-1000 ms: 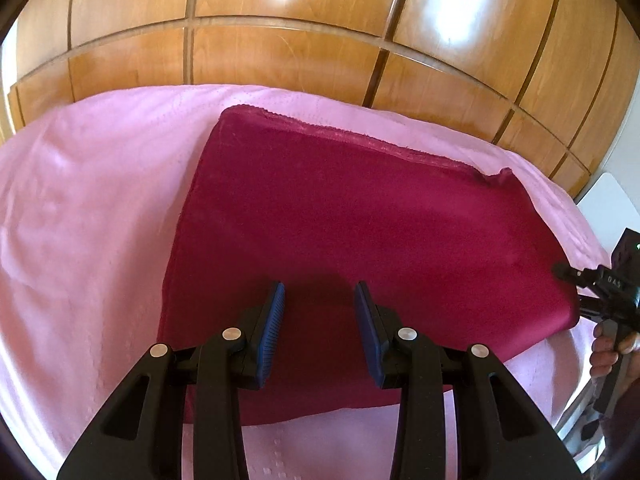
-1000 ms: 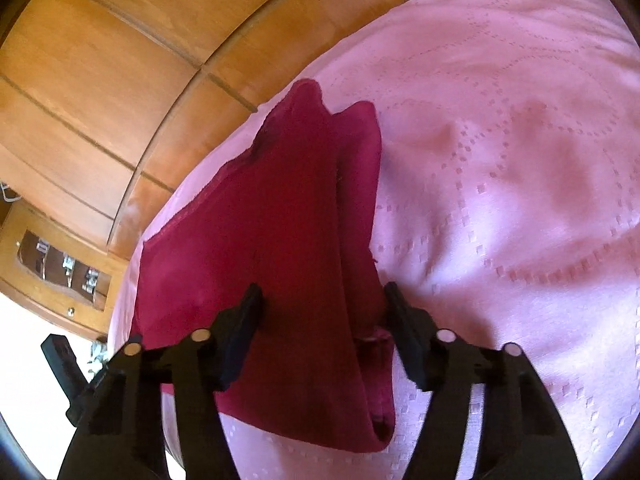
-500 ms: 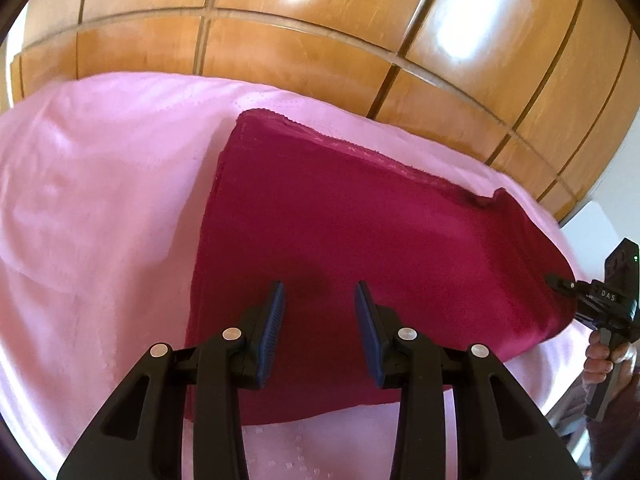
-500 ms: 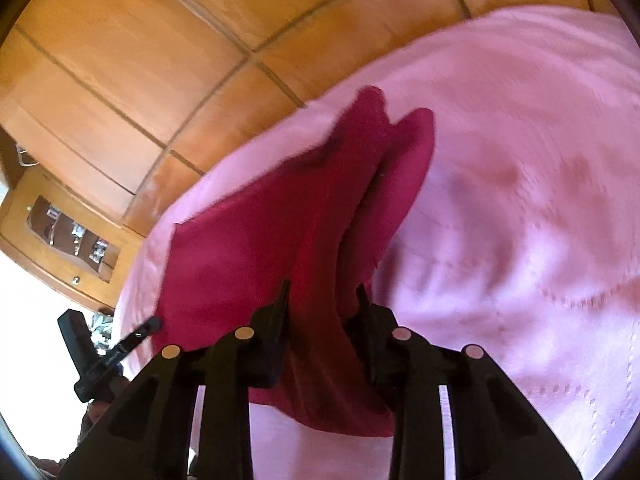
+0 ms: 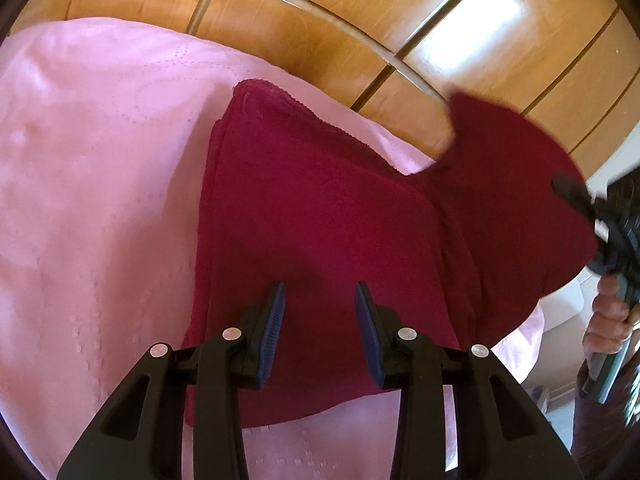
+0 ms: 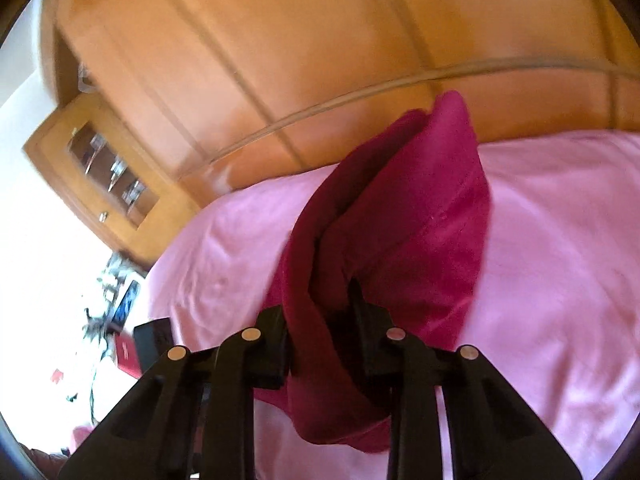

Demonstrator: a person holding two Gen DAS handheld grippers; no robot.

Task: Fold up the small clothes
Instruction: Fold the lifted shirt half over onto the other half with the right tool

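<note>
Left wrist view shows the pink bedspread (image 5: 100, 200) filling the left side, its far edge running along a wooden panelled wardrobe (image 5: 320, 12). On the bedspread lies the dark red cloth (image 5: 312, 220), folded flat, its scalloped hem toward the far edge of the bed. The left claw (image 5: 320, 316) hangs over the cloth's near part, its blue pads apart with nothing clamped between them. Toward the right edge of the bed, the cloth's right end is raised off the bedspread in a blurred flap, pinched by the right claw (image 5: 576, 196), with a person's hand (image 5: 608, 320) on its handle. Right wrist view shows the right claw (image 6: 320, 316), whose jaws have just been closing, clenched on a bunched fold of the cloth (image 6: 420, 220).
</note>
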